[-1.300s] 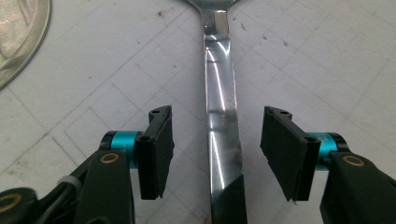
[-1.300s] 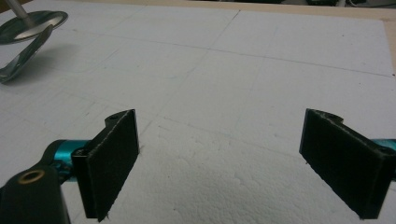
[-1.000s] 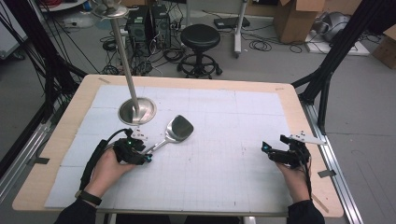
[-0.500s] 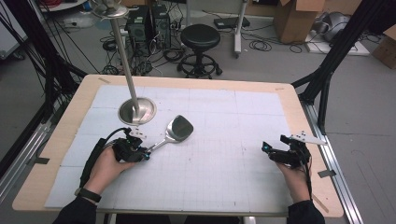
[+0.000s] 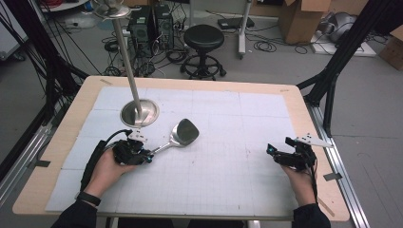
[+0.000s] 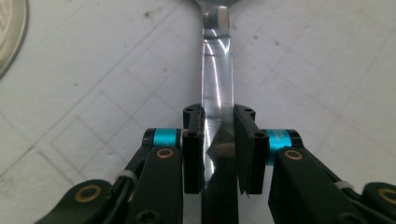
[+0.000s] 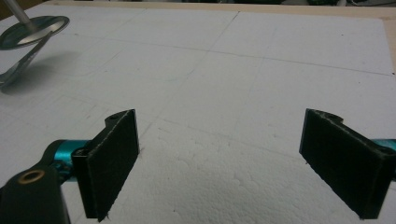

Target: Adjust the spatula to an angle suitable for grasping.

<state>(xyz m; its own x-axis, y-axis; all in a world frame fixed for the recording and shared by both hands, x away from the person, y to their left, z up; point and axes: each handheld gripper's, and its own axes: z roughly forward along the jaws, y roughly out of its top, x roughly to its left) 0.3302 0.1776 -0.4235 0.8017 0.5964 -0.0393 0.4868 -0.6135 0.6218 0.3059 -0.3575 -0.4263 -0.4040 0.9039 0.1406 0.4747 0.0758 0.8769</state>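
Observation:
A shiny metal spatula (image 5: 185,133) lies on the white foam board (image 5: 228,190), its head pointing away to the upper right. My left gripper (image 5: 148,156) is shut on its handle. In the left gripper view both black pads press the flat handle (image 6: 217,70) from either side, with my left gripper (image 6: 218,114) near the handle's end. My right gripper (image 5: 271,151) rests low at the board's right side, well apart from the spatula. Its jaws stand wide open in the right gripper view, where my right gripper (image 7: 223,116) has only bare foam between the pads.
A metal stand with a round base (image 5: 139,113) and a tall pole (image 5: 124,52) stands just behind the left hand, close to the spatula head. The base also appears far left in the right gripper view (image 7: 35,25). A wooden table rim (image 5: 304,114) frames the board.
The left gripper's jaws have drawn in onto the spatula handle. Neither hand has shifted, and the spatula lies where it was.

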